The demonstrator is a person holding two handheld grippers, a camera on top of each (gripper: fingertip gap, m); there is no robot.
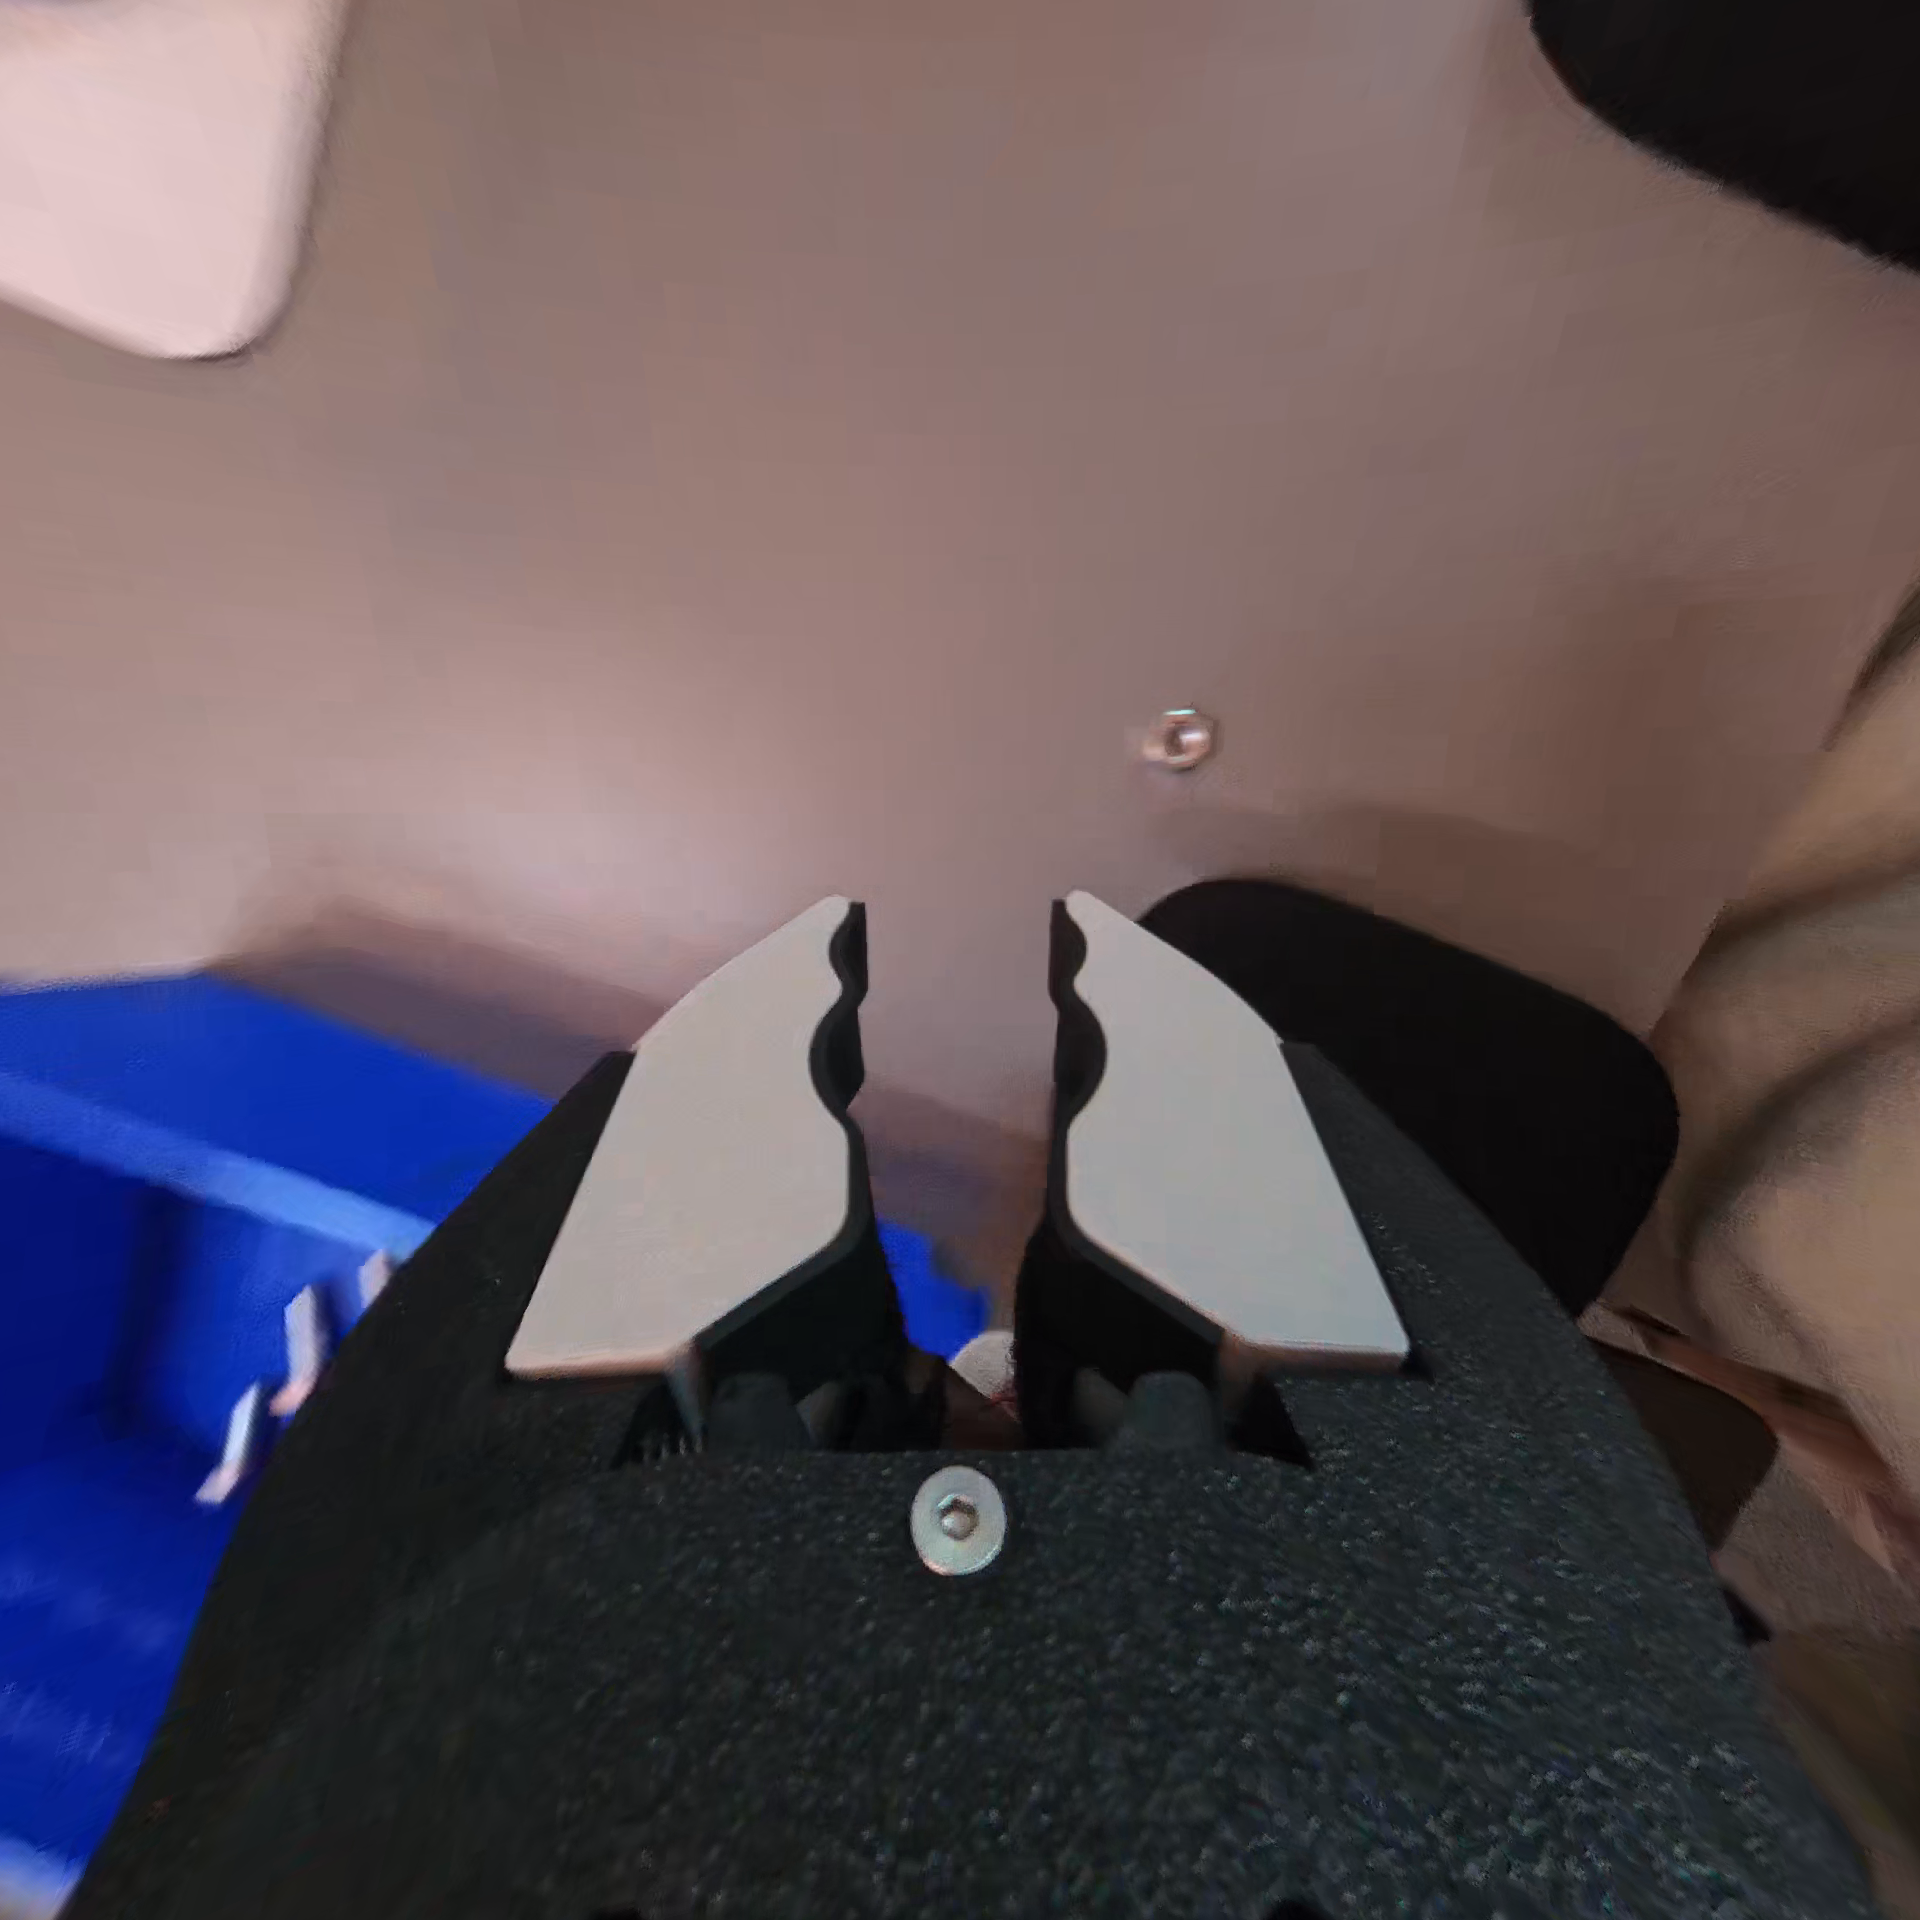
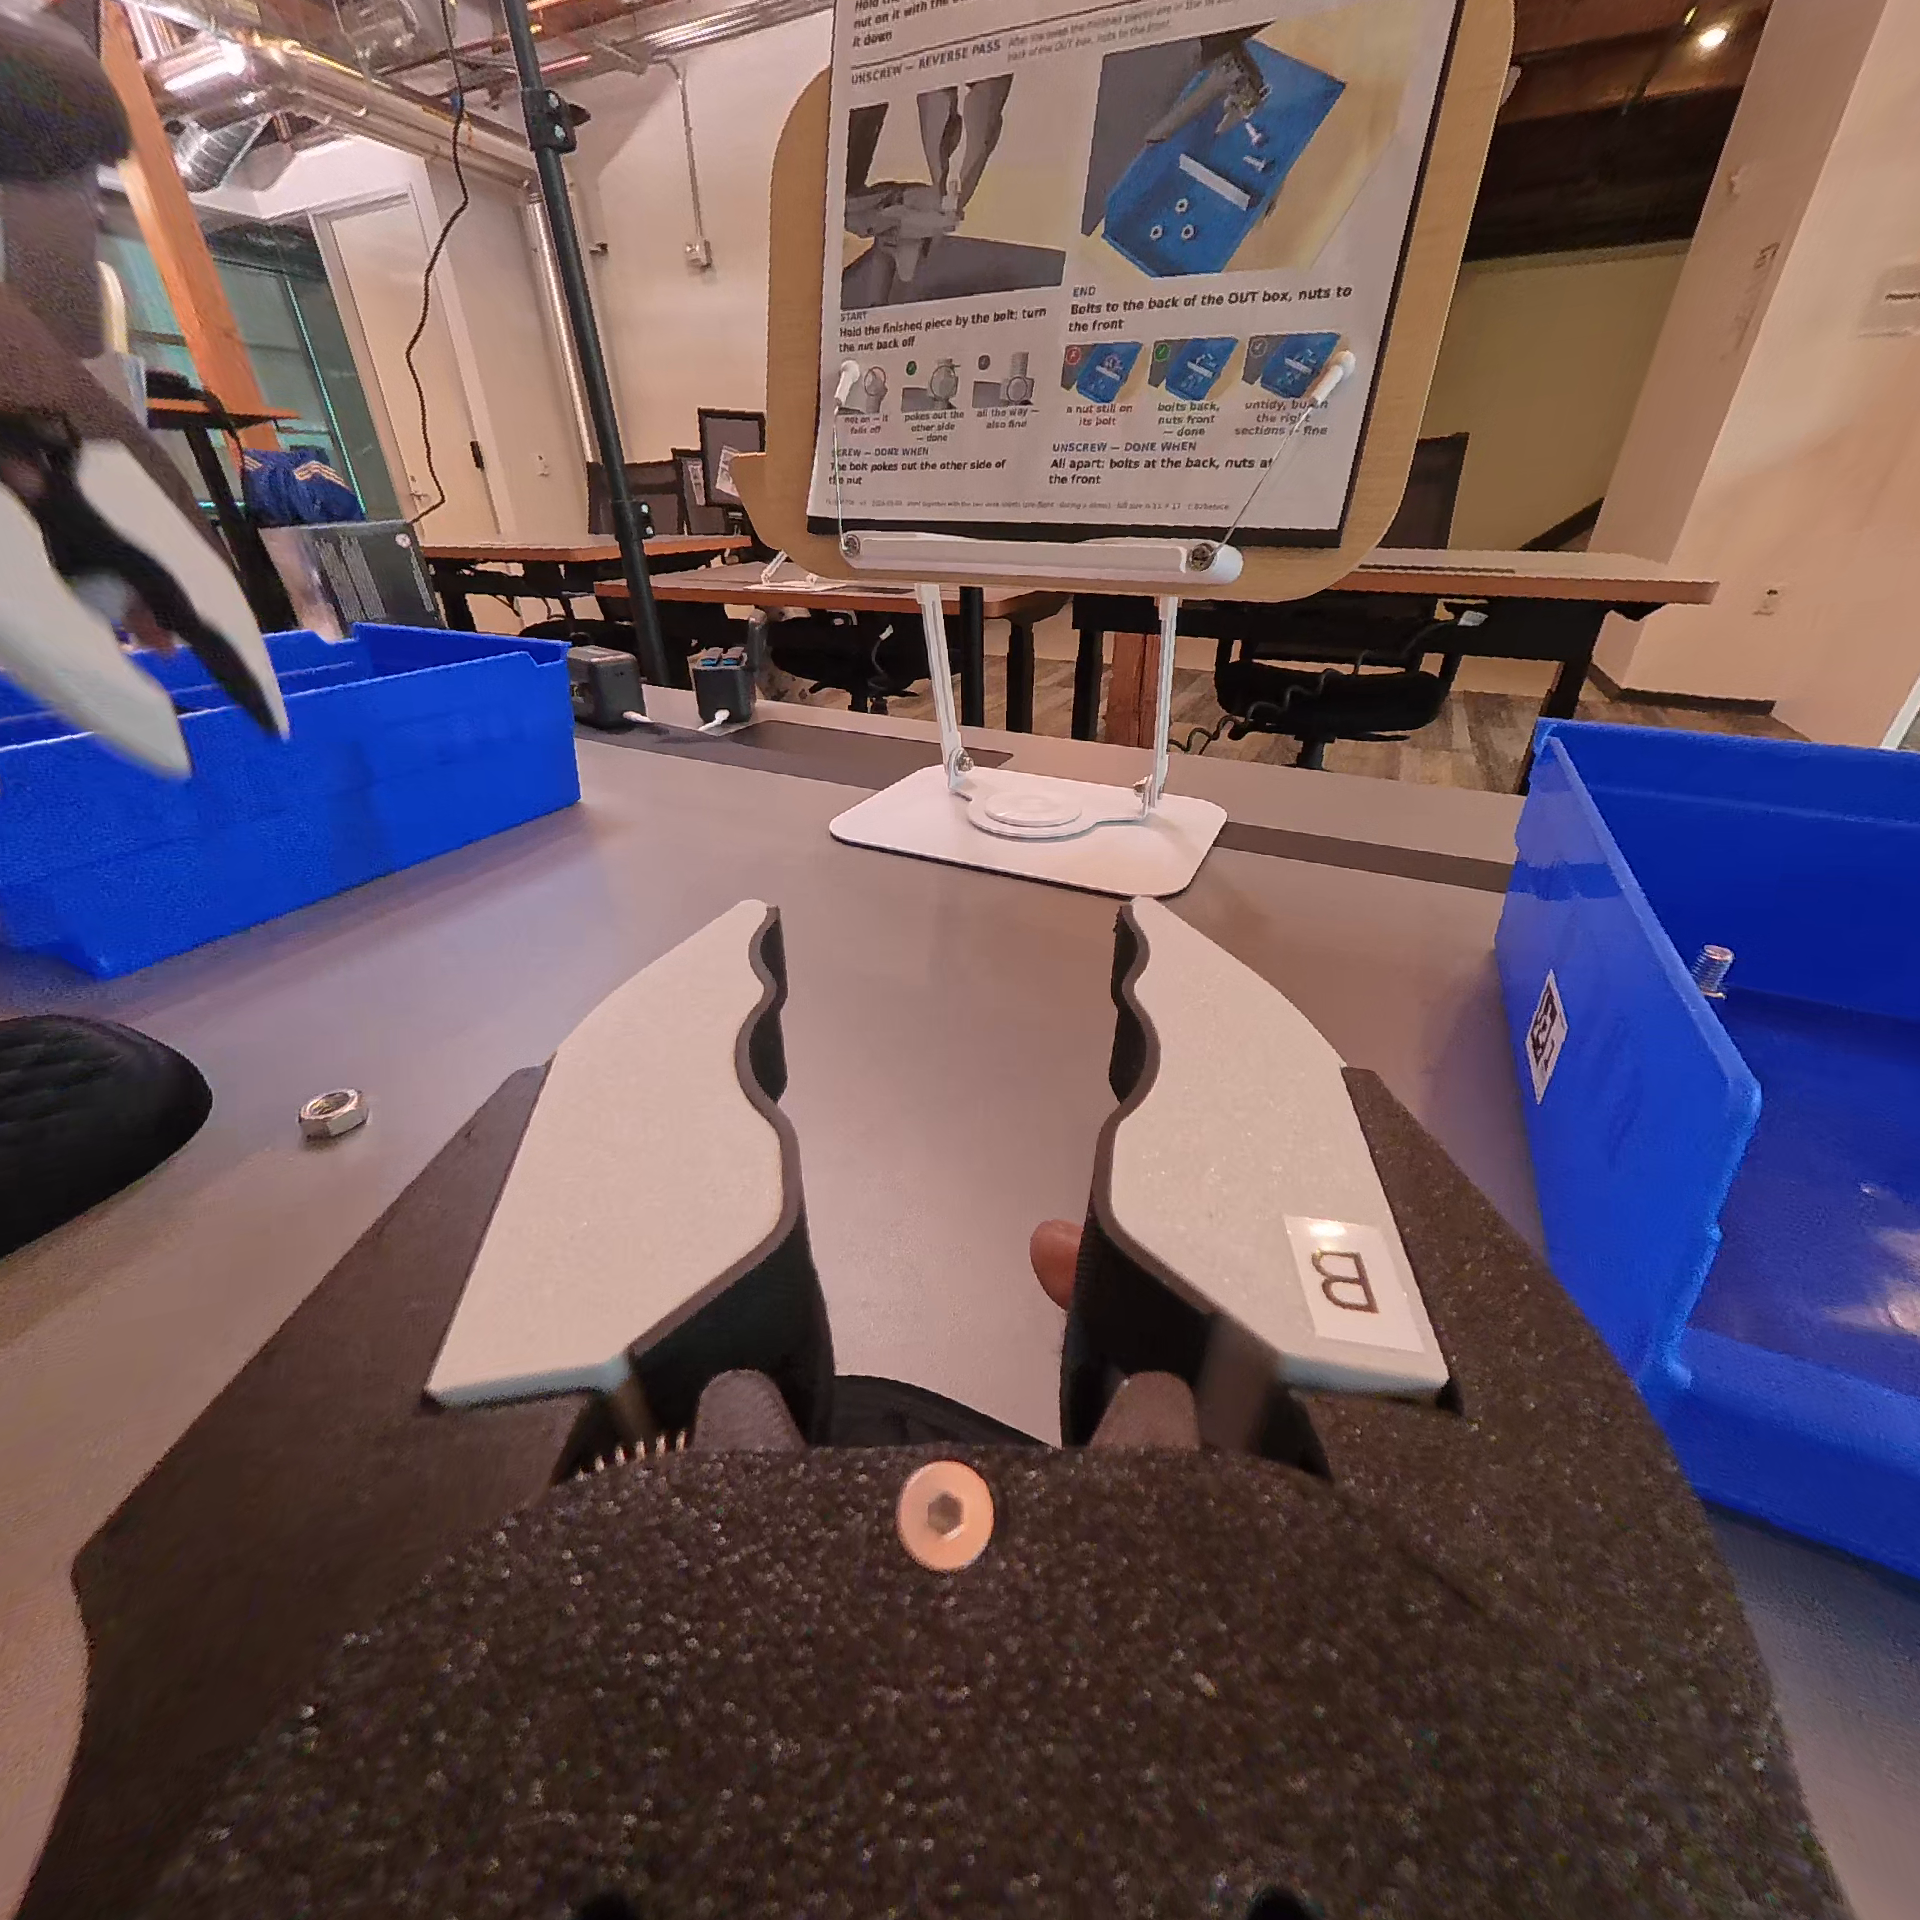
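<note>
Grey table (image 2: 644,883): bolt (image 2: 1709,966) inside blue bin (image 2: 1621,1091).

Smooth grey-brown tabletop (image 2: 644,914). Both bright blue plastic bins (image 2: 312,769) (image 2: 1662,1195) were plain, the right one w/ a black-and-white square code sticker (image 2: 1545,1034). Small silver hex nut (image 2: 332,1114). Pale grey fingers (image 2: 665,1122) w/ black inner pads, on speckled black bodies.

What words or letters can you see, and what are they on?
I won't read writing out, but here is where it sits.
On the printed sheet on the stand: many lines, with pictures.
On the white sticker on the right gripper: one letter.
On the blue bin: a square code label, no words.
Left wrist view: none.
</note>
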